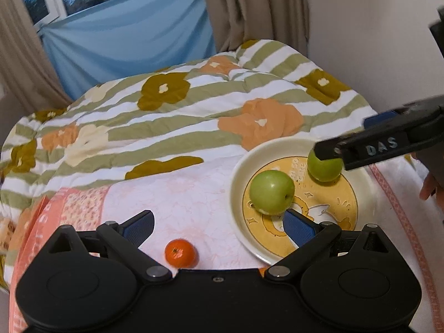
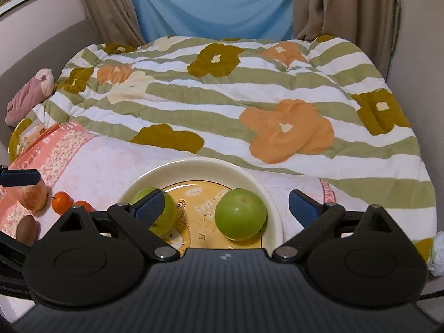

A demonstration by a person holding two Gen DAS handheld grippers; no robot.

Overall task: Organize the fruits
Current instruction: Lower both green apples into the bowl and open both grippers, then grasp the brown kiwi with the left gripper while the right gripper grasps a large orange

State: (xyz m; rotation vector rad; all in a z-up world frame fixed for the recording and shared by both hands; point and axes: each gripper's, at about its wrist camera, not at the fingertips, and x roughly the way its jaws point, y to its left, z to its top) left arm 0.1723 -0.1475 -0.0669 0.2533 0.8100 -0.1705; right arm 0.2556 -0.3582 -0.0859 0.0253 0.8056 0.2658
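- Fingers of the right gripper (image 2: 226,208) stand spread wide and pinch nothing; the far green apple (image 2: 240,214) sits between them, nearer the right-hand pad, touching neither as far as the wrist view shows.
- Just behind the left-hand pad lies the near green apple (image 2: 166,216), partly hidden by it; both apples rest on the cream plate (image 2: 194,166) with the yellow cartoon centre.
- Fingers of the left gripper (image 1: 219,226) are spread too and empty. A tangerine (image 1: 181,253) lies on the pink cloth between them, close in toward the gripper body, slightly toward the left-hand pad.
- Right of those fingers sits the plate, the right-hand pad hanging over its near rim, just below the near green apple.
- Off to the left of the right gripper lie more loose fruit on the bed: a red apple (image 2: 33,194), a second small tangerine (image 2: 84,206), and a brown fruit (image 2: 26,229), perhaps a kiwi.
- My judgement: the left hand is far nearer the tangerine, which needs only a short drop and closing; being round, it has no long axis to line up.
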